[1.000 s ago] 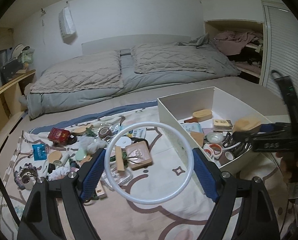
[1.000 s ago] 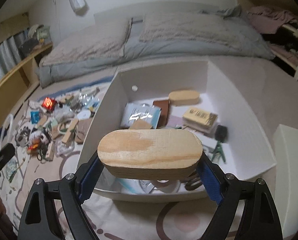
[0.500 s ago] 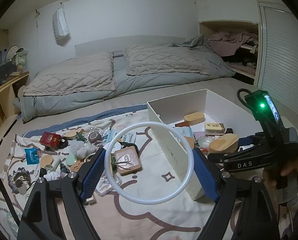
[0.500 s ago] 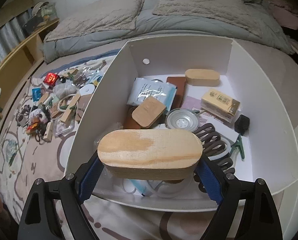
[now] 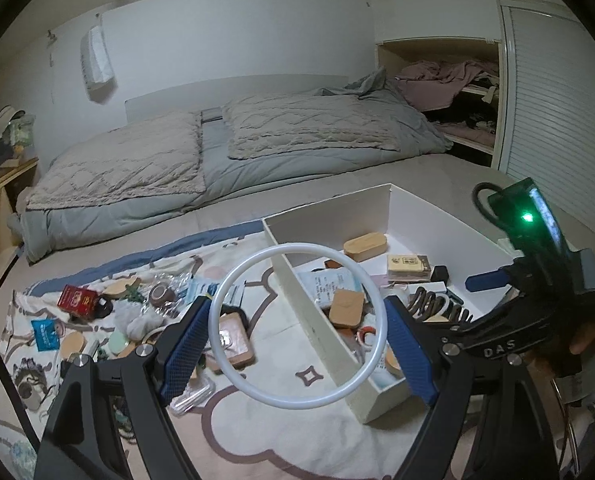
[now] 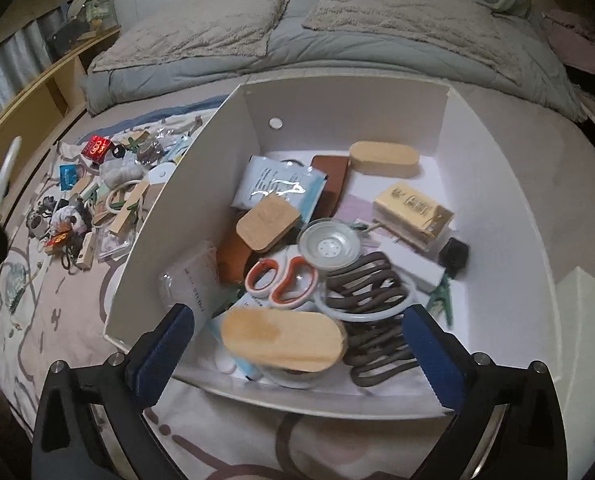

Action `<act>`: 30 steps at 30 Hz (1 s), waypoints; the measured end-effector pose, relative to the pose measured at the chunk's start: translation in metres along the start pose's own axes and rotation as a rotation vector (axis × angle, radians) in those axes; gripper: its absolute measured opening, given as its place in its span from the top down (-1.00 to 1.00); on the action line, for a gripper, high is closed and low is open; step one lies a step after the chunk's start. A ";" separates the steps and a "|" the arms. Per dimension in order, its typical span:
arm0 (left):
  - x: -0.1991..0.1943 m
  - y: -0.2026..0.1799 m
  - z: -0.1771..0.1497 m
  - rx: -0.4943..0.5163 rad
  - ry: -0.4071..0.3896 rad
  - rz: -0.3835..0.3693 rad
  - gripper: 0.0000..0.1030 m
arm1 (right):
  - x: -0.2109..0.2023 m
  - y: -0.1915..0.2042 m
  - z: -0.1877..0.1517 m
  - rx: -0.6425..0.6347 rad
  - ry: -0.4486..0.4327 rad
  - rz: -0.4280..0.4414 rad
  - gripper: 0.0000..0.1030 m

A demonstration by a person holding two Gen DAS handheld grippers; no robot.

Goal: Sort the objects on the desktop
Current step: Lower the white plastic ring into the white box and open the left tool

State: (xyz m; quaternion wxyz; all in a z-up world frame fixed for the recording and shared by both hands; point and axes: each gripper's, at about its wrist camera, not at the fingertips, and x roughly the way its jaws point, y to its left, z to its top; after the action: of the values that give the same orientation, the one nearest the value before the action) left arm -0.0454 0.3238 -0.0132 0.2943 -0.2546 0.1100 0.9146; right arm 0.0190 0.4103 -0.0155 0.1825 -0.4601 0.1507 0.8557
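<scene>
Right gripper (image 6: pixel 297 344) over near end of white box (image 6: pixel 493 148), pointing steeply down; jaws opening, spread wide. Oval wooden block (image 6: pixel 283 338) between them but clear of both blue pads, blurred, in near end of box over blue-white packets and next to dark coiled piece (image 6: pixel 367 304). Whether resting or still dropping, cannot tell.

Left gripper (image 5: pixel 297 332) clamped on white ring (image 5: pixel 297 332); both blue pads press on ring's outer edge, left and right, ring held upright facing camera. Held above patterned blanket (image 5: pixel 257 432) just beside left wall of box. Right gripper body with green light on at right of left view, a hand (image 5: pixel 589 336) wrapped around its handle.

Inside box: second oval wooden block (image 6: pixel 383 159) near far wall, yellow carton (image 6: pixel 415 210) at right, rounded wooden square (image 6: pixel 267 221) on brown leather item, round metal strainer (image 6: pixel 329 245), orange-handled scissors (image 6: pixel 283 280), green clip (image 6: pixel 441 298), small black thing (image 6: pixel 453 254) by right wall.

Left of box on blanket: unsorted clutter, red box (image 6: pixel 96 148), blue packet (image 6: pixel 68 174), wooden pieces, plastic case. Grey bed (image 5: pixel 217 152) behind, open closet with clothes at far right.
</scene>
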 end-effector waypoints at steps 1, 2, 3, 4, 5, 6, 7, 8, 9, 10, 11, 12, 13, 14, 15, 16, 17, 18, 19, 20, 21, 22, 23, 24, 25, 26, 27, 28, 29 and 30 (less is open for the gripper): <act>0.002 -0.001 0.002 0.002 -0.001 -0.003 -0.65 | -0.003 -0.003 0.000 0.003 -0.004 0.002 -1.00; 0.004 -0.002 0.004 0.004 -0.002 -0.011 -0.65 | -0.005 -0.006 -0.001 0.009 -0.005 0.004 -1.00; 0.007 -0.003 0.007 0.001 -0.006 -0.029 -0.65 | -0.007 -0.009 -0.002 0.014 -0.005 0.006 -1.00; 0.010 -0.004 0.009 -0.006 -0.009 -0.048 -0.65 | -0.010 -0.012 -0.003 0.019 -0.006 0.009 -1.00; 0.013 -0.004 0.011 -0.011 -0.006 -0.059 -0.65 | -0.013 -0.016 -0.004 0.023 -0.011 0.014 -1.00; 0.018 -0.005 0.014 -0.015 0.000 -0.072 -0.65 | -0.016 -0.019 -0.005 0.023 -0.015 0.017 -1.00; 0.023 -0.007 0.018 -0.019 0.006 -0.084 -0.65 | -0.019 -0.021 -0.006 0.022 -0.021 0.017 -1.00; 0.028 -0.008 0.021 -0.021 0.012 -0.091 -0.65 | -0.023 -0.024 -0.007 0.018 -0.029 0.014 -1.00; 0.032 -0.010 0.024 -0.021 0.017 -0.094 -0.65 | -0.025 -0.026 -0.008 0.015 -0.035 0.009 -1.00; 0.035 -0.012 0.027 -0.021 0.021 -0.099 -0.65 | -0.028 -0.028 -0.009 0.015 -0.040 0.001 -1.00; 0.040 -0.014 0.031 -0.022 0.024 -0.106 -0.65 | -0.031 -0.031 -0.011 0.018 -0.043 -0.005 -1.00; 0.046 -0.017 0.035 -0.021 0.030 -0.111 -0.65 | -0.033 -0.034 -0.012 0.025 -0.045 -0.002 -1.00; 0.051 -0.019 0.038 -0.018 0.036 -0.116 -0.65 | -0.035 -0.036 -0.014 0.032 -0.048 0.004 -1.00; 0.055 -0.022 0.040 -0.015 0.041 -0.119 -0.65 | -0.037 -0.039 -0.015 0.039 -0.051 0.009 -1.00; 0.061 -0.027 0.043 -0.010 0.049 -0.123 -0.65 | -0.038 -0.040 -0.017 0.043 -0.054 0.011 -1.00; 0.065 -0.030 0.045 -0.007 0.054 -0.125 -0.65 | -0.039 -0.042 -0.018 0.046 -0.057 0.013 -1.00; 0.070 -0.034 0.048 -0.003 0.060 -0.127 -0.65 | -0.041 -0.043 -0.020 0.049 -0.062 0.015 -1.00; 0.075 -0.038 0.050 0.000 0.067 -0.128 -0.65 | -0.041 -0.045 -0.021 0.052 -0.065 0.015 -1.00; 0.080 -0.042 0.052 0.002 0.074 -0.130 -0.65 | -0.041 -0.046 -0.022 0.056 -0.068 0.015 -1.00; 0.085 -0.045 0.054 0.003 0.082 -0.135 -0.65 | -0.041 -0.047 -0.023 0.062 -0.070 0.014 -1.00; 0.089 -0.050 0.056 0.003 0.090 -0.139 -0.65 | -0.040 -0.048 -0.024 0.062 -0.069 0.010 -1.00; 0.093 -0.053 0.057 0.003 0.096 -0.143 -0.65 | -0.038 -0.048 -0.024 0.059 -0.066 0.003 -1.00; 0.097 -0.057 0.058 0.002 0.103 -0.149 -0.65 | -0.036 -0.047 -0.025 0.052 -0.063 -0.006 -1.00; 0.102 -0.062 0.059 0.000 0.113 -0.157 -0.65 | -0.035 -0.046 -0.025 0.045 -0.065 -0.012 -1.00; 0.106 -0.065 0.060 -0.002 0.123 -0.162 -0.65 | -0.035 -0.046 -0.026 0.041 -0.068 -0.016 -1.00; 0.110 -0.067 0.062 -0.005 0.134 -0.168 -0.65 | -0.034 -0.046 -0.026 0.040 -0.070 -0.014 -1.00; 0.115 -0.070 0.063 -0.011 0.149 -0.175 -0.65 | -0.034 -0.047 -0.026 0.040 -0.073 -0.011 -1.00; 0.120 -0.072 0.065 -0.019 0.163 -0.183 -0.65 | -0.034 -0.047 -0.027 0.040 -0.078 -0.009 -1.00; 0.125 -0.074 0.067 -0.027 0.176 -0.189 -0.65 | -0.033 -0.048 -0.027 0.042 -0.083 -0.006 -1.00; 0.130 -0.076 0.069 -0.036 0.187 -0.192 -0.65 | -0.034 -0.049 -0.028 0.043 -0.089 -0.003 -1.00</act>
State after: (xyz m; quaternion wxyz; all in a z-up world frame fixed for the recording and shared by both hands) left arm -0.1184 0.4709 -0.0277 0.3644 -0.3531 0.0958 0.8564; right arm 0.0785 0.4358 -0.0062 0.2000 -0.4178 0.1600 0.8717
